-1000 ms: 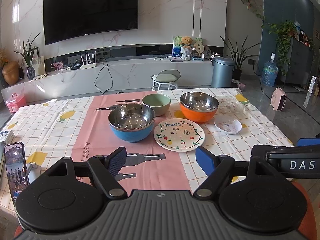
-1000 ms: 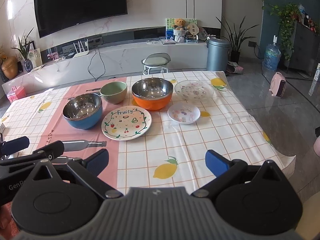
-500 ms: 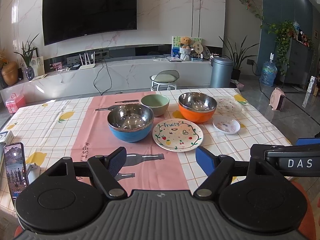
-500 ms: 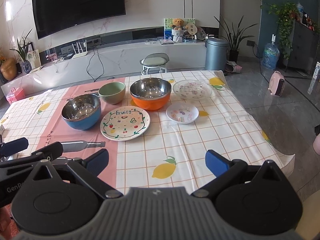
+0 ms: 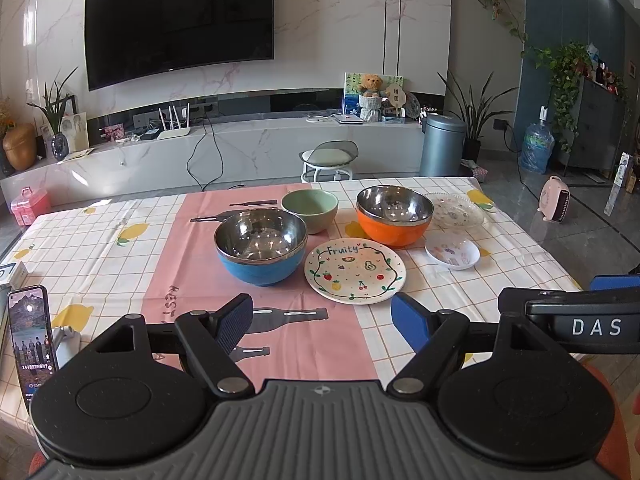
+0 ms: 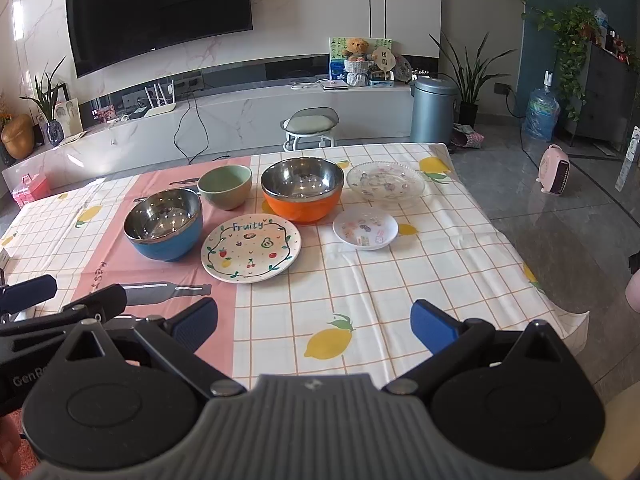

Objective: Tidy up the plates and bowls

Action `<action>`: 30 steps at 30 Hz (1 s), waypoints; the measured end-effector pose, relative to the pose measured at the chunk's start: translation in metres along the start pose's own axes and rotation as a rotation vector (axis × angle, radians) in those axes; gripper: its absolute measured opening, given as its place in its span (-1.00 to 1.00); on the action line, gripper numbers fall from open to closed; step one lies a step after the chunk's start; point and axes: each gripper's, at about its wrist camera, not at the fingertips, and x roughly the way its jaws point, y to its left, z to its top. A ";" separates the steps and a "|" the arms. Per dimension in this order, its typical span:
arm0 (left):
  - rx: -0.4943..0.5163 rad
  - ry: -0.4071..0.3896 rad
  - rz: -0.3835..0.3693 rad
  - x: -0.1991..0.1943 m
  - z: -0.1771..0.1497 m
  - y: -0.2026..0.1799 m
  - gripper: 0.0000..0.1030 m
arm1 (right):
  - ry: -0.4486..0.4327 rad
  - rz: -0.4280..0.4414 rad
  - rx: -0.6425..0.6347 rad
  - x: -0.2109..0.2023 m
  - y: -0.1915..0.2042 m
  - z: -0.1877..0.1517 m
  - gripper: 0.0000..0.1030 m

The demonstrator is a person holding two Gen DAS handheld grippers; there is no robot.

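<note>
Both grippers are hanging over the near edge of the table (image 6: 460,264), well short of the dishes. The left gripper (image 5: 322,318) is standing with its jaws spread wide and nothing between them; the right gripper (image 6: 314,322) is likewise gaping wide and carrying nothing.

The dishes are sitting in a loose cluster at the middle of the checked cloth. The blue bowl (image 5: 261,251) with its steel lining is resting on the pink strip, just beside the "Fruity" plate (image 5: 355,270), whose rim is lying close to the bowl's right side. Behind them the green bowl (image 5: 310,210) is standing near the blue one (whether the two are touching I cannot tell). The orange bowl (image 5: 394,216), also steel inside, is sitting to the right of the green one, and the clear glass plate (image 5: 458,210) is lying just behind its right side. The small white dish (image 5: 452,253) is resting in front of the glass plate, apart from the "Fruity" plate.

A phone (image 5: 30,336) is leaning upright at the left edge in the left wrist view.

Compared with a second ago, nothing on the table has shifted. The cameras' views are sliding only a little: in the right wrist view the dishes are sitting slightly lower and to the left, and both pairs of jaws are keeping the same wide spread.
</note>
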 end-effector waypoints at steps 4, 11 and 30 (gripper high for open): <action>0.000 0.000 0.000 0.000 0.000 0.000 0.79 | 0.000 0.000 0.000 0.000 0.000 0.001 0.95; 0.000 0.001 0.000 0.000 0.000 0.000 0.79 | 0.003 -0.001 0.001 0.001 0.000 0.001 0.95; -0.157 0.053 -0.037 0.038 -0.002 0.051 0.53 | -0.106 0.142 -0.063 0.042 0.016 0.003 0.95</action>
